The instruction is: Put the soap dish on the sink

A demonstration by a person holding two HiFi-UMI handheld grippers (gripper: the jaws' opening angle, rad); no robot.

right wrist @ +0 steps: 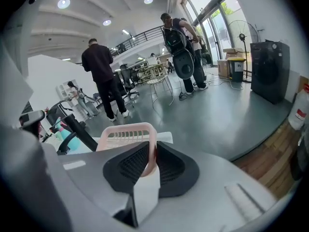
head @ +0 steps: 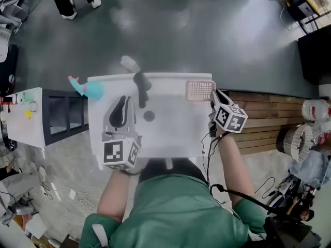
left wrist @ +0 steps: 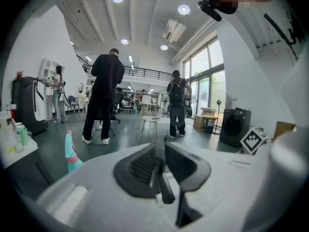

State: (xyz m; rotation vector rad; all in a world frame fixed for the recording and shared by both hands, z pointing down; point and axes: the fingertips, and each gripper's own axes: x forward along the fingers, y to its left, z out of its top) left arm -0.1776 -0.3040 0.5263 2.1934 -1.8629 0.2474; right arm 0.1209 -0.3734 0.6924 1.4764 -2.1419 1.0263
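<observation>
**Q:** Head view hides the sink's [head: 170, 138] near edge under your body. What are the tongs doing?

**A:** My right gripper [right wrist: 150, 148] is pinching the soap dish [right wrist: 126, 135] rim at the sink's far right corner. My left gripper [left wrist: 160, 153] is barely open and empty.

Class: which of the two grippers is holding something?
The right gripper: its jaws are shut on the rim of the pink soap dish. The left gripper has its jaws slightly apart, with nothing between them.

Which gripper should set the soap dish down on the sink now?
Right. The right gripper is shut on the pink soap dish, at the far right corner of the sink. The left gripper holds nothing, over the sink's left side.
</observation>
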